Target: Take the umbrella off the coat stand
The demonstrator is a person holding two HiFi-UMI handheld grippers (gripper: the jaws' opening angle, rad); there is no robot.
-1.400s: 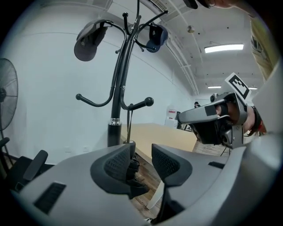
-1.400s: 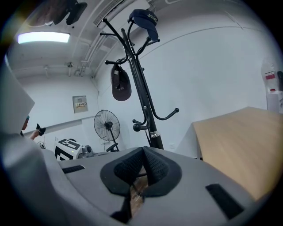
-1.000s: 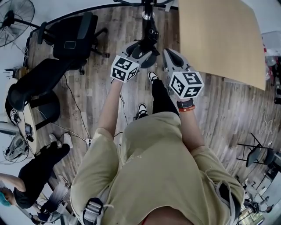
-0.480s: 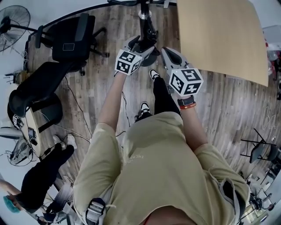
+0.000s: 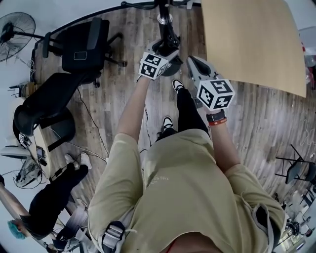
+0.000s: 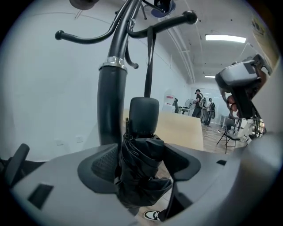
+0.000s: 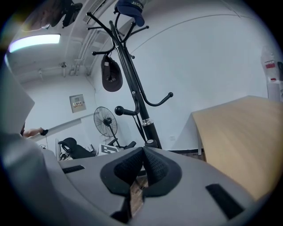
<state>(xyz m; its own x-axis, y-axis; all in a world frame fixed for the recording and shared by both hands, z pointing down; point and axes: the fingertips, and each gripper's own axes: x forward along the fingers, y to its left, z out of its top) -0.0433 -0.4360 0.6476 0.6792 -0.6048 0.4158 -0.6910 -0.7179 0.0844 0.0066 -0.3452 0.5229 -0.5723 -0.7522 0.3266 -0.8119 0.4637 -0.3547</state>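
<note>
Left gripper (image 6: 142, 164) is right up against the coat stand (image 6: 110, 110). Its fingers are opening, with the folded black umbrella (image 6: 139, 176) sitting between them. The pads don't look like they're squeezing it, and you can see a gap on the right side. The umbrella is still on the stand: it hangs upright with the handle (image 6: 143, 115) on top, from a thin strap (image 6: 149, 62) that runs up to one of the curved hooks (image 6: 170, 22), just beside the pole.

Right gripper (image 7: 142, 167) has its fingers pressed together with nothing in them. From the head view it's held out to the right of the left one, a bit further back from the stand. Its own view takes in the whole stand, with a blue cap (image 7: 129, 9) on the very top and some dark rounded thing (image 7: 110, 74) hanging off an upper hook. Can't tell what that is.

Around it all there's a wood floor (image 5: 256, 118), a tan tabletop (image 5: 247, 39) just right of the stand, black office chairs (image 5: 79, 44) off to the left, and a standing fan (image 5: 15, 24) in the far left corner.
</note>
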